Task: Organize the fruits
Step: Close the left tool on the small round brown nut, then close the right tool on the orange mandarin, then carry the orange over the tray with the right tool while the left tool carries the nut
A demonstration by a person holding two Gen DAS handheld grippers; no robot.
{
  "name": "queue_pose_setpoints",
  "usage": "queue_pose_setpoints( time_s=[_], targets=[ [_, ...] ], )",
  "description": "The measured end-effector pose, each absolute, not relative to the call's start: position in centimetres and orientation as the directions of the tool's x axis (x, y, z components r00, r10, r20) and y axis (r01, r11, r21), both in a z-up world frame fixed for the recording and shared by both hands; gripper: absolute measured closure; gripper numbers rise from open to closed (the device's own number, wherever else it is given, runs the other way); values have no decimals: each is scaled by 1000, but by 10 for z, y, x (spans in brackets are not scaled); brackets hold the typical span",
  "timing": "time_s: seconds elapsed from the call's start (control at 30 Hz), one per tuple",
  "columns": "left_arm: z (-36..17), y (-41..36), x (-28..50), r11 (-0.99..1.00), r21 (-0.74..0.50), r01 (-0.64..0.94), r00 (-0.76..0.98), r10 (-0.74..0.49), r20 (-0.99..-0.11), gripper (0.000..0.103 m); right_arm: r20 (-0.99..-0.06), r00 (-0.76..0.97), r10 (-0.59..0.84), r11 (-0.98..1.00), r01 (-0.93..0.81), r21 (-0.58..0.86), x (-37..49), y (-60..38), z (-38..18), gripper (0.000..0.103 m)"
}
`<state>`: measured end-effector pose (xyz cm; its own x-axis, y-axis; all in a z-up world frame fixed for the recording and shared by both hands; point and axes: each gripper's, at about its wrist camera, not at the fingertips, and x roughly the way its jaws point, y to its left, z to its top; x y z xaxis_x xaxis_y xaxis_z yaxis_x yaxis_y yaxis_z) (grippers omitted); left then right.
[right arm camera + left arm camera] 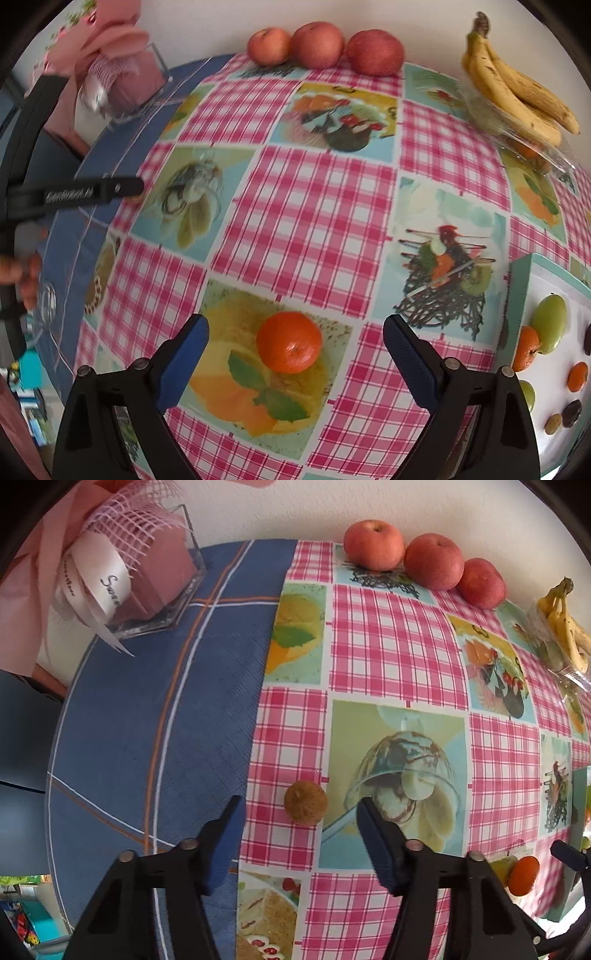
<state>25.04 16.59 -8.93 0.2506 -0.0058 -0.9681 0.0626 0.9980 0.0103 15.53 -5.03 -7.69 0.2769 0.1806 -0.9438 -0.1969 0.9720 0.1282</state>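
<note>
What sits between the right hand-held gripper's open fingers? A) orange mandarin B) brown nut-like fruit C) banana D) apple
A: the orange mandarin lies on the tablecloth between the open fingers of the right hand-held gripper, untouched by either.

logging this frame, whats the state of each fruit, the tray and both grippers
left gripper: open, fingers either side of the brown fruit
brown fruit: loose on the tablecloth
right gripper: open, holding nothing
tangerine: on the cloth between the fingers, ungripped
apples: three in a row by the wall
bananas: bunched, spotted
tray: partly filled with fruit
</note>
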Motion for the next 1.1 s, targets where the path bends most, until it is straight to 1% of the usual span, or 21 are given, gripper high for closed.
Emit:
queue_pose_setpoints(
  time_s=[0.07, 0.1, 0.13, 0.17, 0.2, 0.27, 0.33, 0.37, 0.43, 0.47, 0.5, 0.53, 0.63, 0.67, 0.87, 1.1],
  targets=[
    [-91, 164, 252, 998, 7, 63, 247, -9, -969, 53, -948, 268, 172, 971, -209, 117, 154, -47, -82, 8],
    [-91, 164, 253, 998, 3, 62, 245, -12, -970, 61, -949, 266, 171, 970, -215, 114, 153, -46, -83, 8],
    [-92, 164, 254, 998, 0, 59, 240, -15, -971, 66, -949, 265, 170, 969, -221, 111, 153, -45, -84, 8],
    [-92, 163, 255, 998, 2, 56, 237, -12, -971, 68, -949, 264, 171, 968, -226, 111, 153, -44, -84, 8],
    [-93, 163, 255, 999, 6, 54, 236, -7, -972, 76, -950, 261, 174, 966, -232, 114, 154, -43, -84, 8],
    [-93, 164, 256, 999, 7, 49, 240, -4, -971, 76, -950, 261, 170, 964, -242, 106, 155, -41, -85, 9],
    [-92, 165, 258, 999, 7, 48, 239, -5, -971, 76, -951, 262, 165, 964, -247, 99, 153, -38, -85, 18],
    [-91, 165, 257, 999, 9, 49, 239, -3, -971, 76, -951, 264, 165, 964, -248, 98, 152, -37, -86, 20],
    [-89, 164, 254, 999, 13, 50, 240, 1, -971, 76, -951, 262, 166, 963, -251, 99, 152, -37, -85, 28],
    [-87, 164, 252, 999, 10, 49, 241, -2, -970, 76, -951, 260, 167, 963, -250, 101, 151, -37, -86, 30],
    [-85, 164, 251, 999, 8, 46, 244, -4, -970, 76, -951, 259, 168, 963, -249, 102, 151, -37, -86, 39],
    [-83, 164, 251, 999, 7, 45, 245, -5, -970, 76, -952, 256, 170, 963, -249, 105, 151, -37, -86, 51],
    [-75, 161, 246, 999, -8, 38, 253, -17, -967, 76, -950, 260, 171, 964, -245, 107, 152, -40, -85, 60],
    [-73, 160, 245, 999, -14, 35, 254, -23, -967, 76, -948, 266, 173, 964, -242, 108, 151, -42, -83, 62],
    [-57, 145, 234, 998, -55, 24, 273, -59, -960, 76, -939, 283, 195, 964, -233, 130, 147, -47, -75, 62],
    [-39, 117, 212, 994, -106, 25, 320, -108, -941, 76, -924, 335, 182, 972, -206, 117, 137, -57, -56, 62]
  ],
)
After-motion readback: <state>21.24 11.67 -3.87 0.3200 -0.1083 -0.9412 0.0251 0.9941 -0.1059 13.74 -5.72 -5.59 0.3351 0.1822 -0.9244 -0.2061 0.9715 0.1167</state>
